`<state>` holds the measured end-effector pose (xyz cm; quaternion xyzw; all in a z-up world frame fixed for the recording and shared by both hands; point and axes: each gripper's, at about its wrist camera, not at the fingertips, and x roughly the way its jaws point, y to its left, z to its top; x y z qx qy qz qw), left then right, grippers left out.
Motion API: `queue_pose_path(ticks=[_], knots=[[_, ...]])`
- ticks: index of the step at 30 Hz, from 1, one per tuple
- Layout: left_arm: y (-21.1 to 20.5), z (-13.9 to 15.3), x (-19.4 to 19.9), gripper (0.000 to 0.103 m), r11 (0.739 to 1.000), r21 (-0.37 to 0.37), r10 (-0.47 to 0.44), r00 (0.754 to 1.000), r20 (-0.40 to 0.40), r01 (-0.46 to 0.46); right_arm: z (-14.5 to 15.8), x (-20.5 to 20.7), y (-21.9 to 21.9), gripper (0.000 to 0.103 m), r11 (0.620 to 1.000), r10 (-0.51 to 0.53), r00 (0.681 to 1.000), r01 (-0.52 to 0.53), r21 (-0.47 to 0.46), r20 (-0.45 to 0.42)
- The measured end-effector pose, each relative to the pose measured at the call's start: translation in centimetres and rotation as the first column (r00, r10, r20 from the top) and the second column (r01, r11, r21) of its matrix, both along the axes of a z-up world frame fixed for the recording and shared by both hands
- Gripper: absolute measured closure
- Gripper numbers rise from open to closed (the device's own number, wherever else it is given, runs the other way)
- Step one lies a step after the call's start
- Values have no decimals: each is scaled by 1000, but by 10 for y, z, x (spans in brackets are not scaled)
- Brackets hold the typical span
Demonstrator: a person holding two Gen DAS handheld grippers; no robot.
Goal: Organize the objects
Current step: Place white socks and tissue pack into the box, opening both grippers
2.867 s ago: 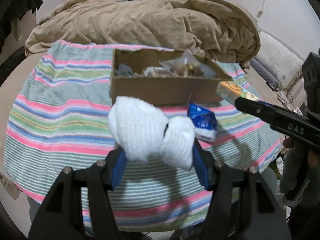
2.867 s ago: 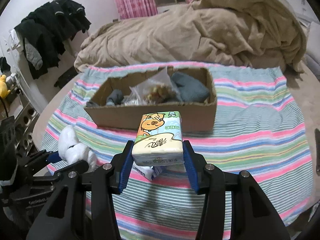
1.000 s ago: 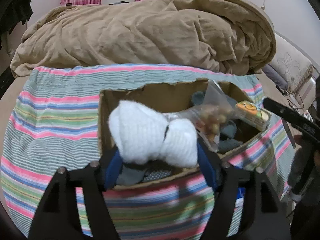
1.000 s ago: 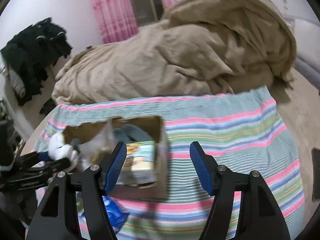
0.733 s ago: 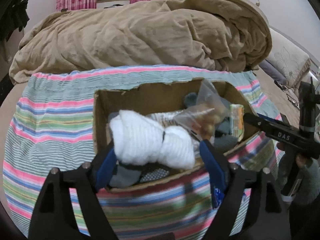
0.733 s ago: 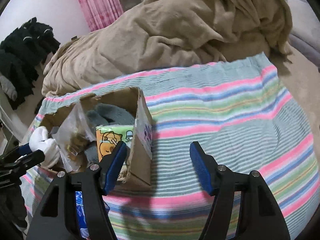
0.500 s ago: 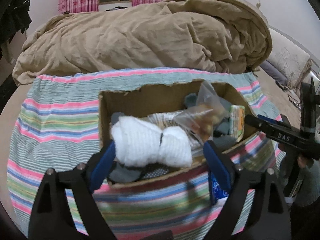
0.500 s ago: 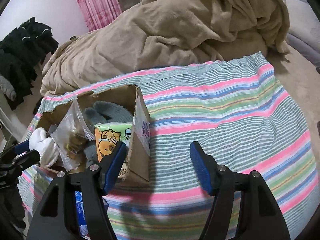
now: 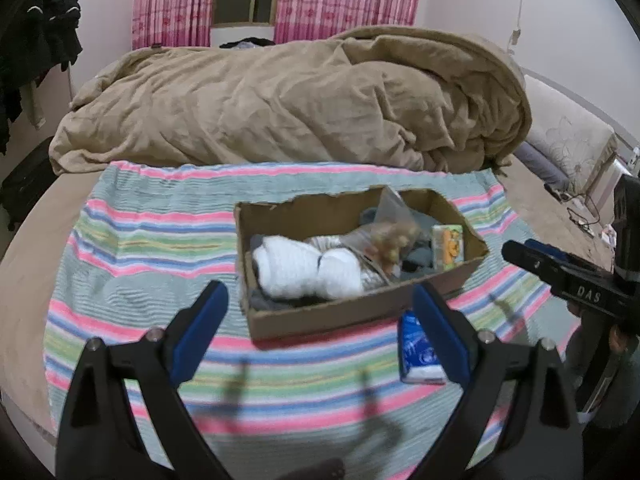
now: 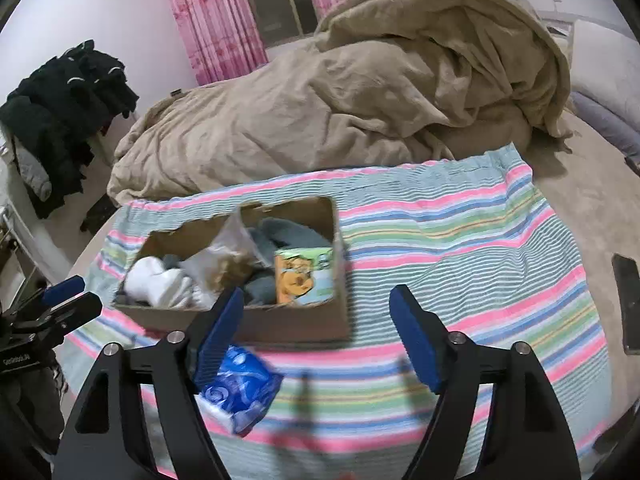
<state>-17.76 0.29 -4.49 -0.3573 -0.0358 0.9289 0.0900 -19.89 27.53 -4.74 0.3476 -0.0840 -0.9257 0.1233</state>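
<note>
A cardboard box (image 9: 320,320) sits on the striped cloth (image 9: 152,264). Inside lie a rolled pair of white socks (image 9: 308,268), a clear bag of snacks (image 9: 394,236) and an orange-and-green tissue pack (image 9: 448,246). My left gripper (image 9: 318,304) hovers in front of the box, its jaws opening with nothing between them. My right gripper (image 10: 316,300) stands near the box's right end (image 10: 280,326), its jaws also opening and empty. The tissue pack (image 10: 304,276) stands upright in that end. A blue packet (image 10: 240,392) lies on the cloth in front of the box.
A heaped tan duvet (image 9: 300,100) fills the bed behind the cloth. Black clothes (image 10: 60,112) hang at the left. A flat dark object (image 10: 628,304) lies at the bed's right edge. A pillow (image 9: 560,148) rests at far right.
The left gripper let go of the white socks into the box and drew back and up. The right gripper pulled away from the tissue pack left in the box; both jaws widened.
</note>
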Motion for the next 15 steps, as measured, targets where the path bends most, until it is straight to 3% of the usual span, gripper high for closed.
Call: queue_pose_path(ticks=[8, 15], knots=[[-11, 15, 40, 8, 999, 29, 17, 1000, -25, -17, 13, 30, -18, 21, 999, 36, 999, -36, 5, -8], [-24, 0, 54, 8, 997, 47, 53, 999, 11, -53, 6, 42, -36, 21, 997, 69, 997, -69, 15, 17]])
